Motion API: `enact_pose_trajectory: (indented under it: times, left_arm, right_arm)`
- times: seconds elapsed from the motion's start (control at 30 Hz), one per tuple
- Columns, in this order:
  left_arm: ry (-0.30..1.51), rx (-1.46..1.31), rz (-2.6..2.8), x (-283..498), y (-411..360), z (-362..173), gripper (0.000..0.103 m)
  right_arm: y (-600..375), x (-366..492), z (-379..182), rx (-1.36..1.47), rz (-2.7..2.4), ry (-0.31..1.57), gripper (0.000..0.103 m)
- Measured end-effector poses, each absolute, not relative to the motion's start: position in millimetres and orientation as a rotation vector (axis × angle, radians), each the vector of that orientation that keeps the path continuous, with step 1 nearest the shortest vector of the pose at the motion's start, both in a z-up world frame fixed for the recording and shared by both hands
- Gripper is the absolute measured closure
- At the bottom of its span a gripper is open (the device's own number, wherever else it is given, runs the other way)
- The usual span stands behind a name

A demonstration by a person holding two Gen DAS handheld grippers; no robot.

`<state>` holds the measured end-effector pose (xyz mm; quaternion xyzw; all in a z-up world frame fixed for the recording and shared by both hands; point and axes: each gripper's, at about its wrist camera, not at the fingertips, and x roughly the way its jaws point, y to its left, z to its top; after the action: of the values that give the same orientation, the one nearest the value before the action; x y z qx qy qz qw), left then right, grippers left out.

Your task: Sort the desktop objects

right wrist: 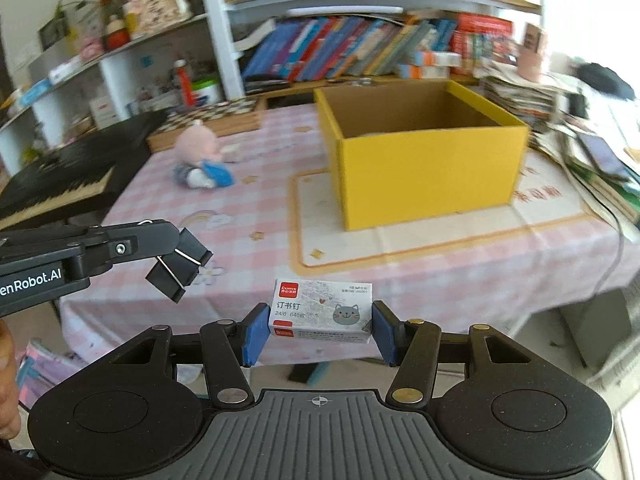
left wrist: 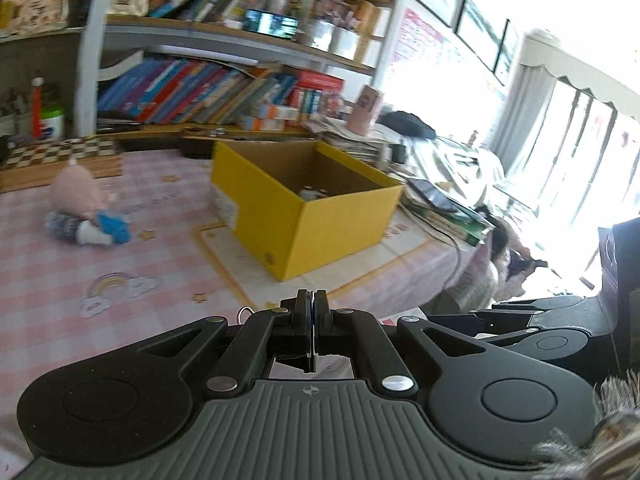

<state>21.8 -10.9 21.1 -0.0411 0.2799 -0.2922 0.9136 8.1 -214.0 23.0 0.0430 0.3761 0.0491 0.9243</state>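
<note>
Yellow box (right wrist: 428, 176) is seen as matt cardboard, plain brown inside. Staple box (right wrist: 322, 312) is printed paper card, slightly glossy. Tablecloth (right wrist: 256, 204) is pink checked cloth, smooth. Right gripper (right wrist: 320, 330) is made of matt black plastic with blue rubbery pads (right wrist: 254, 334) and shiny metal rivets. Left gripper (left wrist: 311, 312) is finished the same. Plush toy (right wrist: 200, 156) is soft fabric. Chessboard (right wrist: 208, 120) looks wooden.
</note>
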Motion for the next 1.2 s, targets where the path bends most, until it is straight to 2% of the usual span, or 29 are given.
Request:
enact_pose_trajectory:
  times: [0.47,1.2]
  left_arm:
    - [0.598,-0.053,-0.686,32.9,-53.6,18.6,0.101]
    - [0.579,-0.051,-0.634,81.9,-118.6,29.7,0.101]
  right_arm:
    - [-254.0,5.1,19.8,0.127,0.028,0.785,0.049]
    - [-314.2,67.6,21.4,0.105,0.109,0.799,0.049]
